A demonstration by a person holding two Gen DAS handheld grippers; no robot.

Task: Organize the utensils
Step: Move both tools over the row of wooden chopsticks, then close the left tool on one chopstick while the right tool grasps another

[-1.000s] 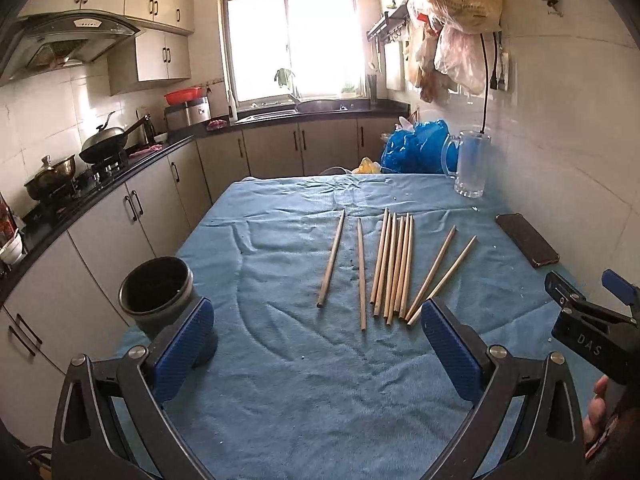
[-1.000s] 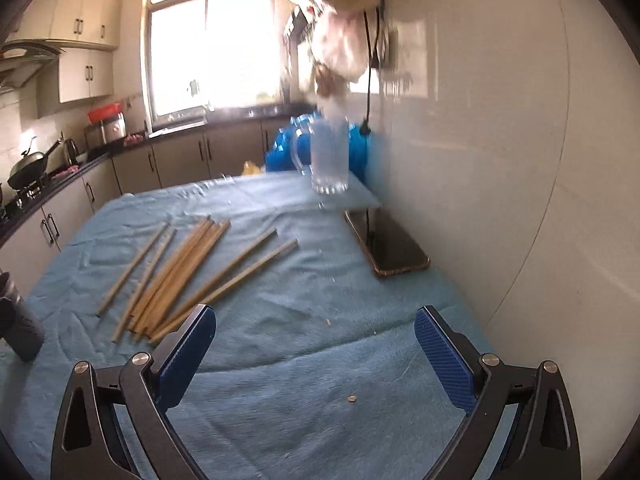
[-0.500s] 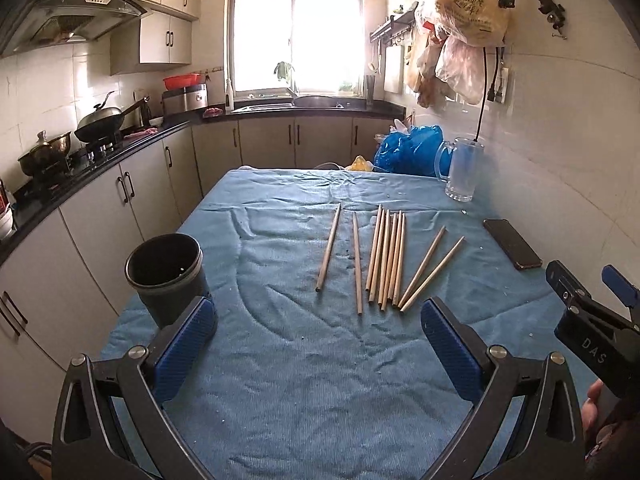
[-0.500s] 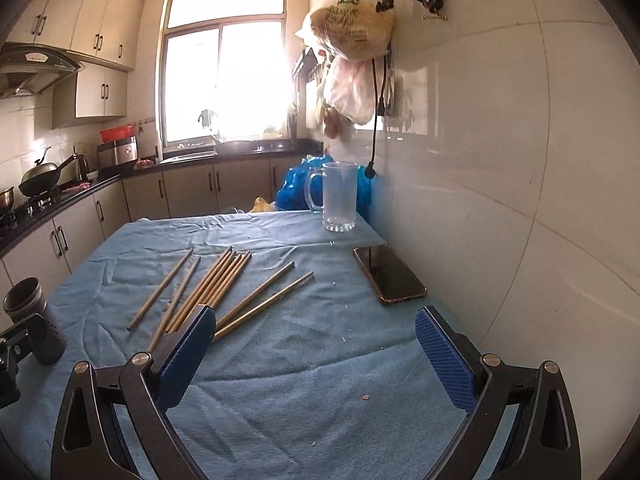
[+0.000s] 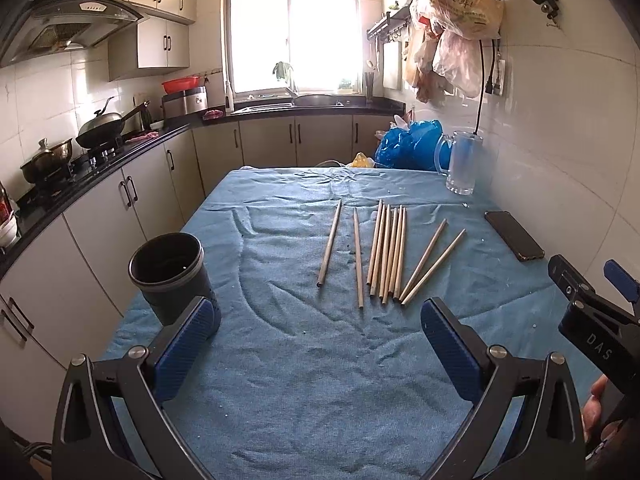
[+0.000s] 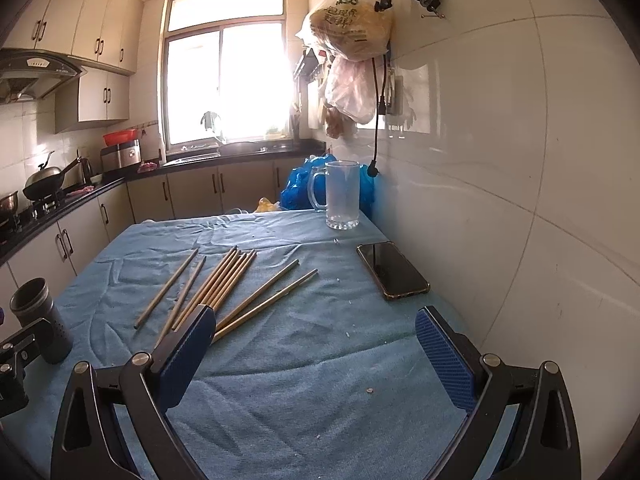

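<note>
While both tools hover above the blue cloth (image 5: pixel 304 392), the left gripper (image 5: pixel 316 344) and the right gripper (image 6: pixel 312 348) hold their blue pads spread wide, grasping nothing. Just beyond the left gripper's left pad stands the dark holder cup (image 5: pixel 170 276), upright near the table's left edge. Farther out, the wooden chopsticks (image 5: pixel 386 254) lie flat mid-table, well apart from the cup. A black phone (image 6: pixel 392 270) rests to their right, and a glass mug (image 6: pixel 341 194) stands at the far end.
</note>
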